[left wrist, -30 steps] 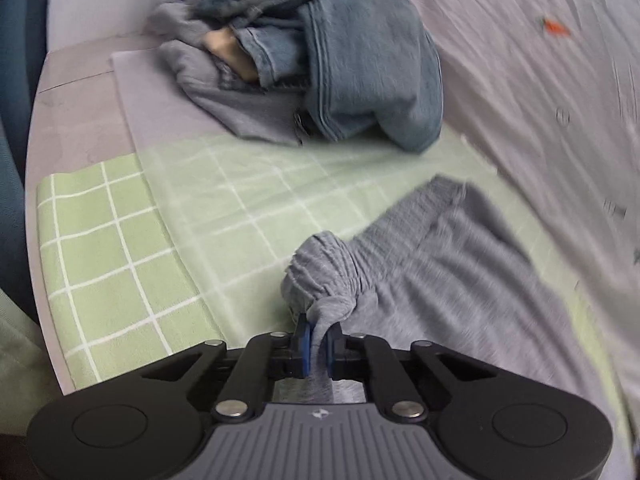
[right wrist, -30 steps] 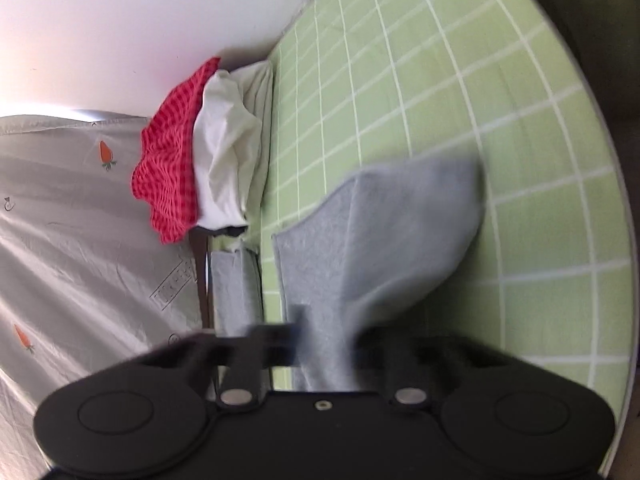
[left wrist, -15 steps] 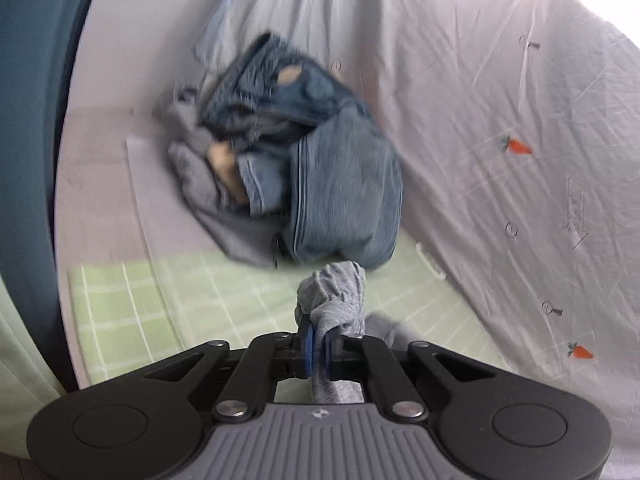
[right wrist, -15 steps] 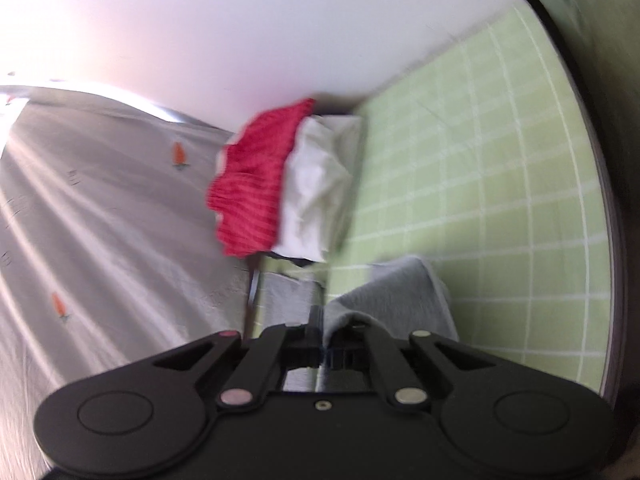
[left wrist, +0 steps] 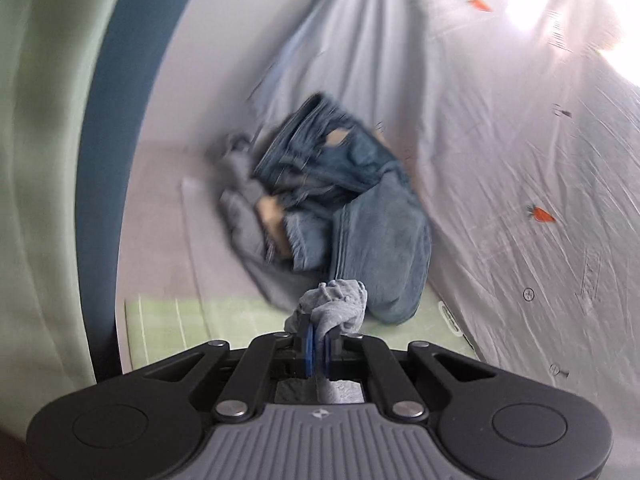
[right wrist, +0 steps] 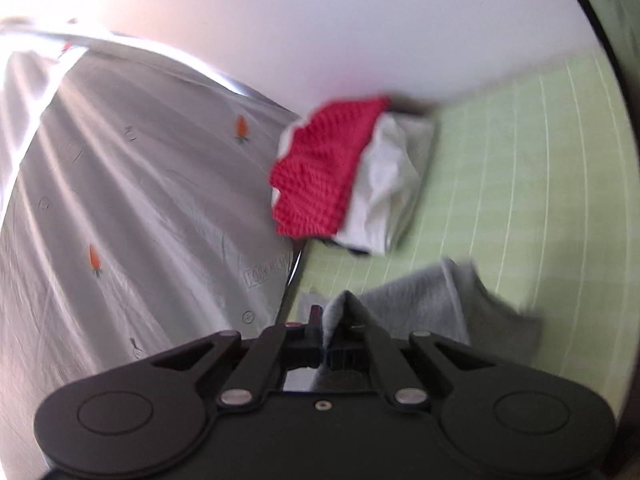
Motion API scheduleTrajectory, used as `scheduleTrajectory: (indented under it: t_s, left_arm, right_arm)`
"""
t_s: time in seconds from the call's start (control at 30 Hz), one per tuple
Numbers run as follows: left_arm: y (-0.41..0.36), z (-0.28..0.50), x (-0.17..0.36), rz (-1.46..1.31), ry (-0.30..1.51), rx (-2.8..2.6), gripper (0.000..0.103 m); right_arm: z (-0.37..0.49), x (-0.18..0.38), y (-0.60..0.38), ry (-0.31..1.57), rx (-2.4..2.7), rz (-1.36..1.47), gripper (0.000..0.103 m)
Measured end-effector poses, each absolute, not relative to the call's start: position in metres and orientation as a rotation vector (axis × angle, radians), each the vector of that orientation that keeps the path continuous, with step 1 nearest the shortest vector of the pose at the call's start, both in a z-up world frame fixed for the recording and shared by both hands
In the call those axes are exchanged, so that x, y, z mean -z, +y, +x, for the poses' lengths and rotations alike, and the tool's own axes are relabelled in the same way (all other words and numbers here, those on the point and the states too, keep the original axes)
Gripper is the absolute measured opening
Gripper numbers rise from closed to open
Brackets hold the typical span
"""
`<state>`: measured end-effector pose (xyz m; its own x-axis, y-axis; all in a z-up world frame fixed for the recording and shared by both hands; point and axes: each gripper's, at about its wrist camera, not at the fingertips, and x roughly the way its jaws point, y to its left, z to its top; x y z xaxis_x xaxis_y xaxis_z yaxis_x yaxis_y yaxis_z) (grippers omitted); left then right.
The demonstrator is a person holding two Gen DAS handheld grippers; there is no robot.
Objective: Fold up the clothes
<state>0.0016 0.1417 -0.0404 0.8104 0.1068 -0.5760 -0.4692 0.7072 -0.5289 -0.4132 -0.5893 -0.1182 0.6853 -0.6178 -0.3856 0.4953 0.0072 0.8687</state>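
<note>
Raised since earlier frame: grey garment [left wrist: 334,310], bunched at lower centre, clamped in left gripper [left wrist: 316,344]; other end [right wrist: 424,308] pinched in right gripper [right wrist: 326,346]. Jeans pile [left wrist: 344,208] mid-frame.

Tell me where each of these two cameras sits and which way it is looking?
Left wrist view: sits on the left gripper, looking along its fingers, which pinch bunched grey garment; beyond lie a pile of jeans and a carrot-print sheet.
Right wrist view: sits on the right gripper, shut on a grey garment edge; beyond are a red and white stack on the green checked cover.
Shared: grey cloth, the green cover and the carrot sheet; no hand or sleeve shows.
</note>
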Motion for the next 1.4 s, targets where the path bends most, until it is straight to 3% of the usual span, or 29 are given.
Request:
scheduleTrajectory:
  t_s: [0.37,0.6,0.67,0.73,0.77,0.8,0.87,0.93,1.0,1.4]
  left_arm:
    - [0.122,0.034,0.045,-0.760,0.546,-0.358,0.005]
    - [0.077,0.113,0.053,-0.686,0.581,-0.323,0.005]
    - [0.063,0.143,0.062,-0.672,0.571,-0.332,0.013]
    - [0.050,0.176,0.073,-0.663,0.617,-0.351,0.030]
    - [0.044,0.188,0.077,-0.652,0.660,-0.368,0.033]
    - [0.038,0.196,0.081,-0.641,0.695,-0.376,0.035]
    - [0.027,0.196,0.085,-0.611,0.713,-0.358,0.054]
    - [0.015,0.187,0.088,-0.552,0.724,-0.358,0.065]
    - [0.003,0.179,0.092,-0.484,0.779,-0.349,0.065]
    - [-0.120,0.143,0.127,-0.111,1.000,0.003,0.069]
  right_arm:
    - [-0.361,0.109,-0.636,-0.115,0.872,1.266,0.001]
    - [-0.231,0.086,-0.702,0.000,0.863,1.126,0.001]
    - [-0.172,0.094,-0.732,0.095,0.833,1.099,0.002]
    - [-0.113,0.105,-0.759,0.215,0.804,1.058,0.016]
    - [-0.083,0.113,-0.770,0.297,0.798,1.022,0.049]
    - [-0.059,0.120,-0.775,0.371,0.805,0.984,0.058]
    - [-0.039,0.131,-0.768,0.436,0.802,0.925,0.055]
    - [-0.042,0.141,-0.753,0.469,0.814,0.889,0.064]
    - [-0.056,0.153,-0.735,0.507,0.868,0.850,0.070]
    - [-0.154,0.202,-0.696,0.594,1.064,0.874,0.072]
